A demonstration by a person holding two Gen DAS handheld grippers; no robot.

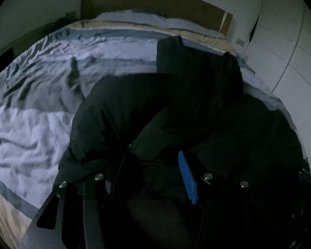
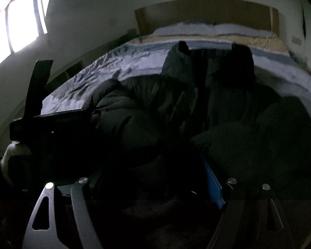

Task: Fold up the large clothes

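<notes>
Nearest in the left wrist view, the left tongs (image 1: 153,178) stand partly open, one blue pad (image 1: 187,178) showing on the right and the other finger lost in the dark. Black cloth fills the gap between the fingers, but it is too dim to say whether the pads press on it, so I cannot tell if anything is held. The right tongs (image 2: 155,186) in their own view look wide apart, with a blue pad (image 2: 213,186) at the right and dark cloth lying under and between the fingers; again no grip can be made out. Just ahead of both tongs lies the task's garment, a large dark padded jacket (image 1: 176,108), spread across the near and right part of the bed (image 1: 41,103) and bunched into thick folds. A sleeve or side panel curves over the body just beyond the left tongs, and at the far end two dark lobes, perhaps the hood or collar, stick up towards the pillows (image 1: 134,18). To the left of the tongs the rumpled pale striped cover is bare. Beyond everything stand the wooden headboard (image 1: 155,0) and the wall, with a bright window (image 2: 20,25) far to the left of the right tongs. I judge the fold to be in an early or middle step: both tongs are down at the near hem, between grips. The next move calls for each tongs to close firmly on a near edge of the thick fabric, taking all layers, then carry it forward together towards the collar without dragging the cover.
</notes>
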